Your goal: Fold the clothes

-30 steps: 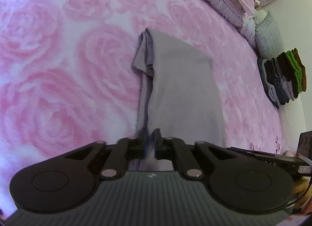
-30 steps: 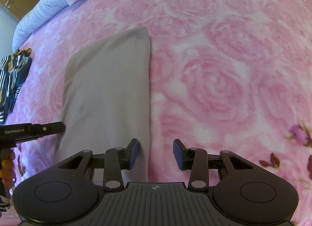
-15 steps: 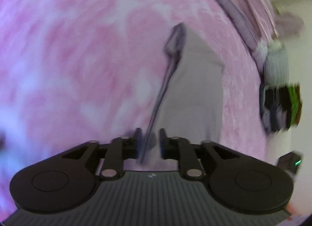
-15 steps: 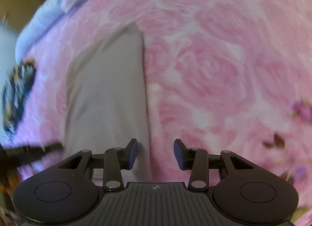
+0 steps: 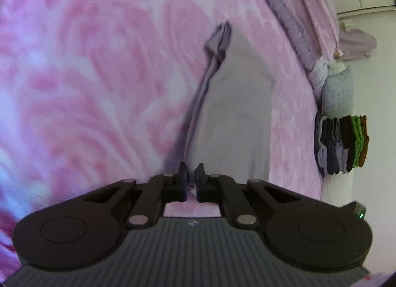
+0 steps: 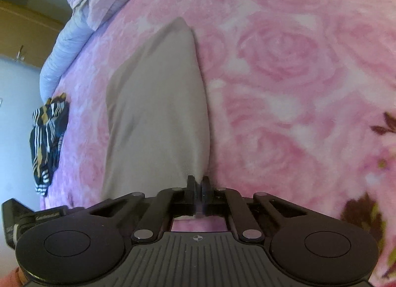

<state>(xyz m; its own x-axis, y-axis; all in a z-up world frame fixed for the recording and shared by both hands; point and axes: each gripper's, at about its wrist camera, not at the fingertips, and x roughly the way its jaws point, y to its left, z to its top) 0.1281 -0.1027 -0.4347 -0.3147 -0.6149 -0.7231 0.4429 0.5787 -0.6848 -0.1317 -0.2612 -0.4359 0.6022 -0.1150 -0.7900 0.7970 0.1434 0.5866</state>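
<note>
Mid-fold: left gripper (image 5: 191,172) and right gripper (image 6: 198,184) clamped on grey garment's (image 6: 158,113) 2 near corners; next, carrying toward the bed's (image 6: 284,52) far edge.

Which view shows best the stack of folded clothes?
The left wrist view. There the stack stands at the bed's right edge, dark, grey, green and brown layers all visible. The right wrist view does not show it; it shows only a striped garment at the left.

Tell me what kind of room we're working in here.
Most likely a bedroom: the grey garment lies on a bed with a pink rose-print blanket, bunched bedding sits at its far end, and a stack of folded clothes stands beside it.
</note>
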